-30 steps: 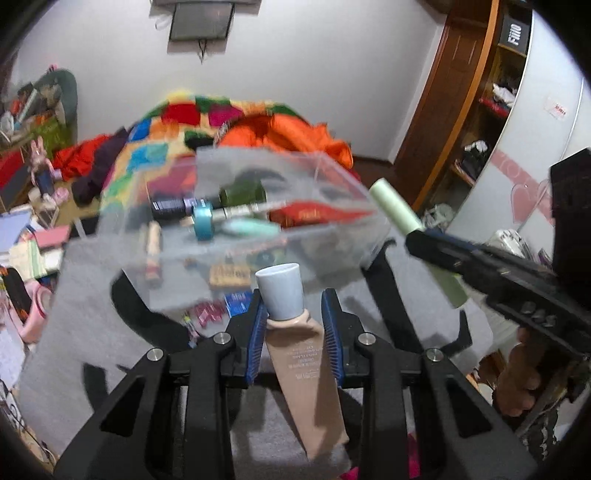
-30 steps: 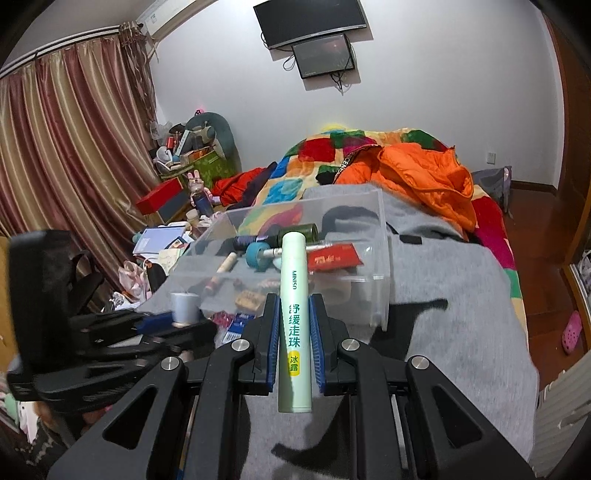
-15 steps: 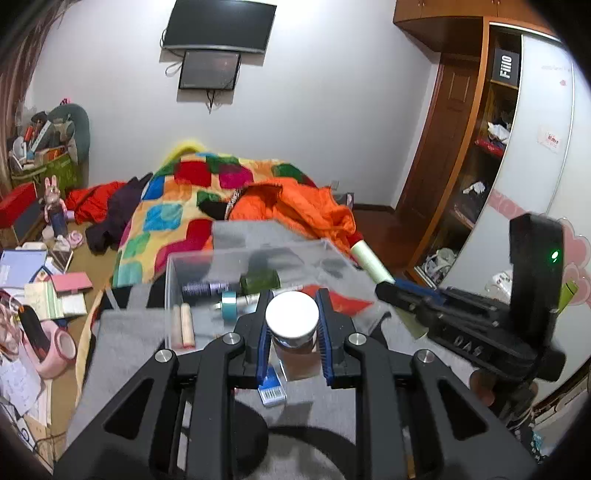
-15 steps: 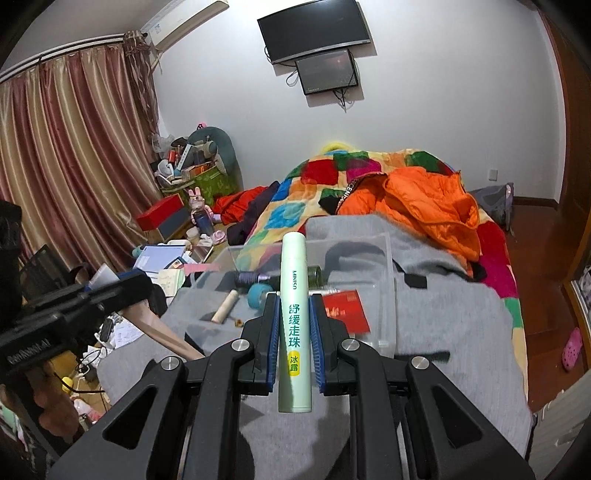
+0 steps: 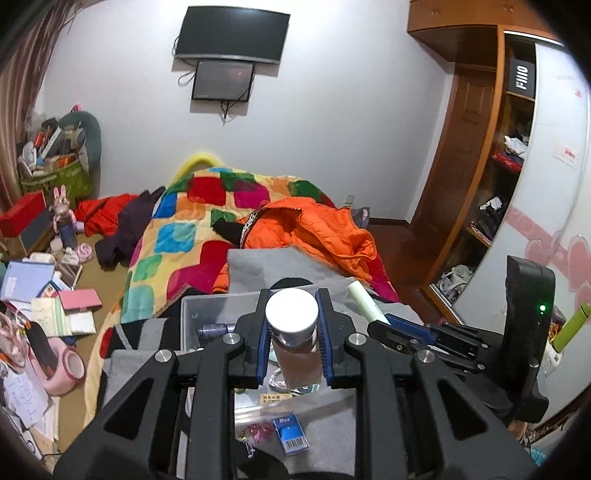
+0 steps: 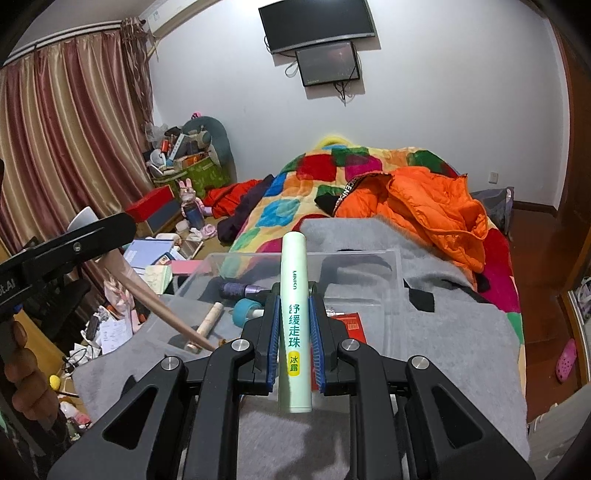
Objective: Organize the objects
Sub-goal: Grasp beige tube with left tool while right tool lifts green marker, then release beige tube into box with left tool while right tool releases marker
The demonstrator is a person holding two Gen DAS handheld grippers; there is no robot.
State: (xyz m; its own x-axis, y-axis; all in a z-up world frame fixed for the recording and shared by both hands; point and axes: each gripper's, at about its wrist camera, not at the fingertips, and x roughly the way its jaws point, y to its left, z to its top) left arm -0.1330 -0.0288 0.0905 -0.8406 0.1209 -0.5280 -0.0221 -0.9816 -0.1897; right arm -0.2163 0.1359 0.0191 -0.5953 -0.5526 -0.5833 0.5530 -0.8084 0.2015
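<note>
Jaws pinch a pale-green printed tube, upright.

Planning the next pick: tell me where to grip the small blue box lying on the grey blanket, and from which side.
Come from above: the blue box lies flat on the grey blanket, so only its edges offer purchase. Close the jaws across its long sides, probably at the barcode end, clear of the pink trinket beside it.

White walls carry a dark television with a smaller screen beneath. Striped curtains hang along one side. A bed under a patchwork quilt meets the far wall; a wooden wardrobe stands opposite the curtains.
</note>
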